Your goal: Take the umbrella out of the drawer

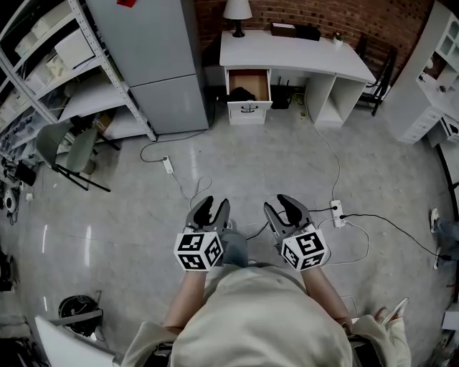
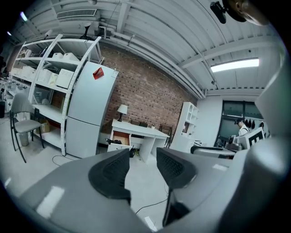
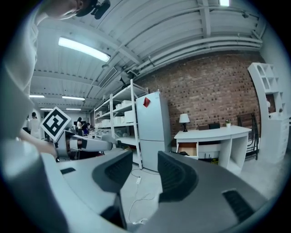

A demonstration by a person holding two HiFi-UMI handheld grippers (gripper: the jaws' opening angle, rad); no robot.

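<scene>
I hold both tools level in front of me, well apart from the counter. My left tool has its jaws apart with nothing between them, and so does my right tool. The drawer under the counter's left end stands pulled out. The umbrella, a dark bundle, lies inside it toward the front left. A lamp stands at the counter's back left corner.

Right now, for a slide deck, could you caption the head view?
Left gripper and right gripper open and empty, facing a white desk whose open drawer holds a dark object.
</scene>
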